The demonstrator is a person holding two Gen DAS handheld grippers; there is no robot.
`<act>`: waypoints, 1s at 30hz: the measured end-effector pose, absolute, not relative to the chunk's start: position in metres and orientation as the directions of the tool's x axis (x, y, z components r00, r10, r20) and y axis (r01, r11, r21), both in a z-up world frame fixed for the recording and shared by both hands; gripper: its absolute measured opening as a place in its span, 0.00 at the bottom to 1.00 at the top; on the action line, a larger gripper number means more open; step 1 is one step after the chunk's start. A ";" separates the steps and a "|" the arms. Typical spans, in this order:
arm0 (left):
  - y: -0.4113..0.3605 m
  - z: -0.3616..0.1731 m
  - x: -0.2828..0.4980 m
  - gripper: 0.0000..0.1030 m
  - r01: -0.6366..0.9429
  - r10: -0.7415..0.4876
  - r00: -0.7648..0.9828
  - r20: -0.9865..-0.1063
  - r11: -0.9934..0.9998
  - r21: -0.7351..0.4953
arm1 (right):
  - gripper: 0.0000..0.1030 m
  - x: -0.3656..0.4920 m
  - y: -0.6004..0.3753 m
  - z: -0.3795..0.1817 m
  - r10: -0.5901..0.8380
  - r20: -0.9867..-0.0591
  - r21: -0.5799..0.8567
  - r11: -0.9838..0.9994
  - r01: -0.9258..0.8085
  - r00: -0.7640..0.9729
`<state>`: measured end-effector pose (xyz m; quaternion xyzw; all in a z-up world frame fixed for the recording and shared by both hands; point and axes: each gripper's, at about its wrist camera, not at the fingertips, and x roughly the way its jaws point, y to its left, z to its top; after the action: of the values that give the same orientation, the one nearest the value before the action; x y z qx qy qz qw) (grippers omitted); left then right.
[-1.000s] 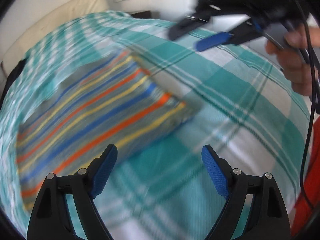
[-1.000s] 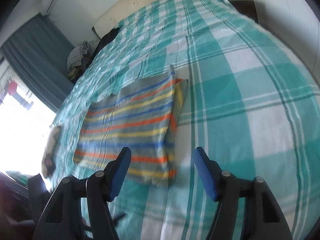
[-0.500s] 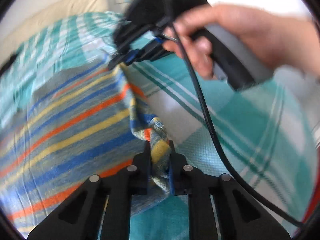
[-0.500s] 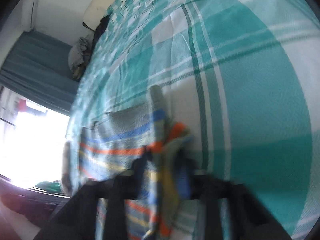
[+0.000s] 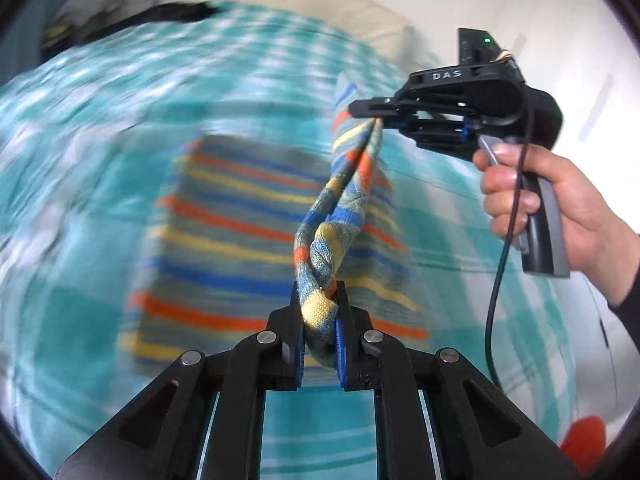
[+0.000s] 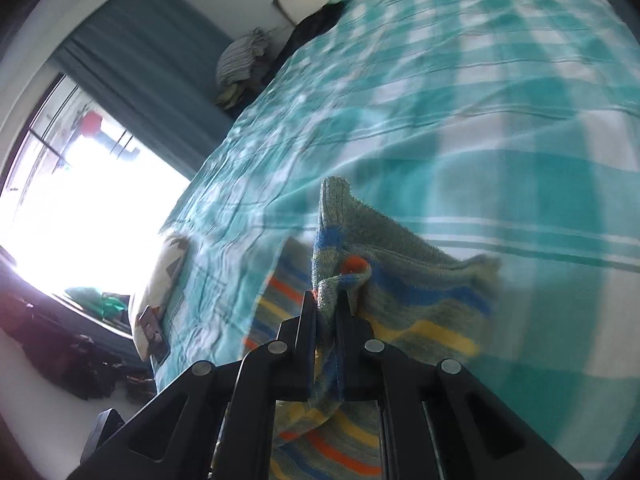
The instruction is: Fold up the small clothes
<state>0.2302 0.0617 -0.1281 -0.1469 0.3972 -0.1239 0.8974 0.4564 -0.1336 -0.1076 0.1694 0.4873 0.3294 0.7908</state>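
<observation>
— What fills the view?

— A bed under a teal-and-white checked sheet [image 5: 80,128], blurred in both wrist views. On it lies the striped knit garment [image 5: 224,216], grey with orange, yellow and blue bands, mostly flat, its near edge lifted off the sheet.

— And the tools?

— The left gripper [image 5: 320,320] is clamped on one bunched corner of that edge. The right gripper [image 5: 376,120], held by a hand [image 5: 560,208] (a black cable hangs from it), pinches the other end, so the edge stretches between them like a twisted rope. The right wrist view shows the same pinch: fabric squeezed between the right gripper's closed jaws [image 6: 326,312].

— Anything smaller?

— A pillow [image 6: 160,280] at the bed's edge near the window.
</observation>
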 end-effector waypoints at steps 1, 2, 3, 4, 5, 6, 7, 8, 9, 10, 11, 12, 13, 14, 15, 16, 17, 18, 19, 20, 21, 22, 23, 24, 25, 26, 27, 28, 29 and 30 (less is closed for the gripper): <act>0.074 -0.132 0.230 0.10 0.070 -0.320 0.654 -0.686 0.928 -0.366 | 0.08 0.460 -0.109 -0.113 0.693 -0.660 0.592 0.718 -0.366 0.291; 0.081 -0.136 0.231 0.10 0.046 -0.304 0.654 -0.693 0.930 -0.364 | 0.08 0.462 -0.092 -0.118 0.693 -0.664 0.589 0.716 -0.374 0.280; 0.089 -0.141 0.231 0.10 0.022 -0.287 0.651 -0.702 0.932 -0.361 | 0.08 0.465 -0.067 -0.125 0.687 -0.674 0.578 0.719 -0.387 0.270; 0.098 -0.147 0.233 0.11 -0.003 -0.274 0.644 -0.714 0.933 -0.360 | 0.08 0.468 -0.060 -0.133 0.686 -0.677 0.576 0.720 -0.387 0.267; 0.106 -0.154 0.235 0.16 -0.033 -0.259 0.624 -0.737 0.934 -0.356 | 0.10 0.471 -0.046 -0.142 0.692 -0.673 0.587 0.715 -0.380 0.263; 0.111 -0.159 0.235 0.26 -0.058 -0.243 0.610 -0.754 0.936 -0.348 | 0.17 0.473 -0.035 -0.153 0.710 -0.658 0.613 0.699 -0.369 0.251; 0.119 -0.162 0.234 0.27 -0.086 -0.228 0.602 -0.765 0.934 -0.346 | 0.31 0.475 -0.028 -0.162 0.729 -0.644 0.643 0.680 -0.352 0.234; 0.125 -0.161 0.230 0.37 -0.108 -0.219 0.605 -0.765 0.930 -0.351 | 0.39 0.473 -0.027 -0.171 0.745 -0.630 0.671 0.665 -0.329 0.221; 0.132 -0.159 0.225 0.48 -0.117 -0.222 0.611 -0.760 0.924 -0.364 | 0.43 0.471 -0.029 -0.173 0.749 -0.624 0.681 0.661 -0.315 0.224; 0.136 -0.155 0.220 0.52 -0.120 -0.229 0.620 -0.751 0.918 -0.378 | 0.43 0.467 -0.030 -0.173 0.752 -0.614 0.687 0.659 -0.306 0.240; 0.140 -0.150 0.216 0.56 -0.119 -0.233 0.632 -0.739 0.913 -0.390 | 0.43 0.461 -0.037 -0.170 0.755 -0.602 0.689 0.655 -0.309 0.258; 0.144 -0.145 0.215 0.60 -0.107 -0.242 0.644 -0.726 0.911 -0.398 | 0.43 0.454 -0.046 -0.164 0.744 -0.603 0.673 0.668 -0.318 0.287; 0.142 -0.141 0.216 0.64 -0.091 -0.251 0.651 -0.716 0.911 -0.402 | 0.42 0.449 -0.054 -0.159 0.729 -0.612 0.651 0.685 -0.327 0.308; 0.139 -0.137 0.219 0.69 -0.069 -0.266 0.656 -0.707 0.911 -0.407 | 0.42 0.438 -0.066 -0.149 0.692 -0.634 0.593 0.721 -0.358 0.345; 0.138 -0.135 0.224 0.73 -0.047 -0.277 0.657 -0.701 0.913 -0.405 | 0.42 0.429 -0.077 -0.140 0.666 -0.649 0.544 0.744 -0.388 0.367; 0.132 -0.135 0.229 0.73 -0.030 -0.280 0.653 -0.704 0.919 -0.394 | 0.42 0.415 -0.086 -0.131 0.631 -0.670 0.474 0.769 -0.428 0.392; 0.126 -0.137 0.237 0.73 -0.015 -0.279 0.644 -0.712 0.927 -0.376 | 0.42 0.401 -0.091 -0.124 0.608 -0.683 0.420 0.780 -0.464 0.404; 0.121 -0.140 0.247 0.72 -0.008 -0.271 0.636 -0.722 0.934 -0.357 | 0.42 0.382 -0.096 -0.118 0.596 -0.691 0.369 0.778 -0.509 0.409; 0.116 -0.147 0.254 0.69 -0.011 -0.250 0.619 -0.744 0.945 -0.327 | 0.42 0.365 -0.099 -0.116 0.597 -0.694 0.346 0.766 -0.541 0.402; 0.115 -0.157 0.263 0.49 -0.037 -0.216 0.586 -0.781 0.956 -0.292 | 0.42 0.348 -0.100 -0.118 0.601 -0.697 0.334 0.755 -0.564 0.391; 0.118 -0.166 0.266 0.34 -0.067 -0.189 0.549 -0.814 0.961 -0.268 | 0.42 0.337 -0.098 -0.122 0.601 -0.701 0.328 0.750 -0.575 0.384; 0.122 -0.178 0.271 0.35 -0.092 -0.200 0.511 -0.836 0.954 -0.285 | 0.42 0.321 -0.097 -0.136 0.594 -0.716 0.325 0.748 -0.578 0.366; 0.128 -0.183 0.270 0.35 -0.109 -0.228 0.513 -0.828 0.939 -0.327 | 0.42 0.313 -0.094 -0.155 0.573 -0.744 0.321 0.757 -0.569 0.343; 0.130 -0.183 0.268 0.35 -0.106 -0.245 0.513 -0.823 0.933 -0.344 | 0.41 0.306 -0.089 -0.191 0.492 -0.823 0.286 0.792 -0.540 0.285; 0.130 -0.179 0.265 0.36 -0.101 -0.238 0.505 -0.830 0.938 -0.331 | 0.40 0.298 -0.091 -0.207 0.462 -0.841 0.264 0.806 -0.530 0.283; 0.131 -0.172 0.259 0.43 -0.098 -0.217 0.508 -0.833 0.947 -0.306 | 0.40 0.289 -0.094 -0.207 0.468 -0.814 0.241 0.812 -0.532 0.345; 0.131 -0.164 0.252 0.57 -0.099 -0.194 0.519 -0.832 0.954 -0.284 | 0.40 0.281 -0.094 -0.199 0.452 -0.804 0.211 0.824 -0.525 0.387; 0.132 -0.156 0.242 0.65 -0.102 -0.168 0.535 -0.828 0.960 -0.260 | 0.40 0.276 -0.095 -0.192 0.438 -0.805 0.205 0.838 -0.506 0.401; 0.134 -0.148 0.229 0.75 -0.094 -0.153 0.554 -0.818 0.965 -0.244 | 0.41 0.270 -0.098 -0.184 0.446 -0.788 0.219 0.848 -0.483 0.424; 0.134 -0.145 0.221 0.81 -0.080 -0.153 0.565 -0.811 0.968 -0.239 | 0.43 0.263 -0.102 -0.175 0.467 -0.763 0.243 0.847 -0.472 0.446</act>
<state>0.2205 0.1336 -0.1446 -0.1252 0.4660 -0.0207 0.8756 0.2625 -0.1021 -0.1753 -0.0028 0.4478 0.2762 0.8504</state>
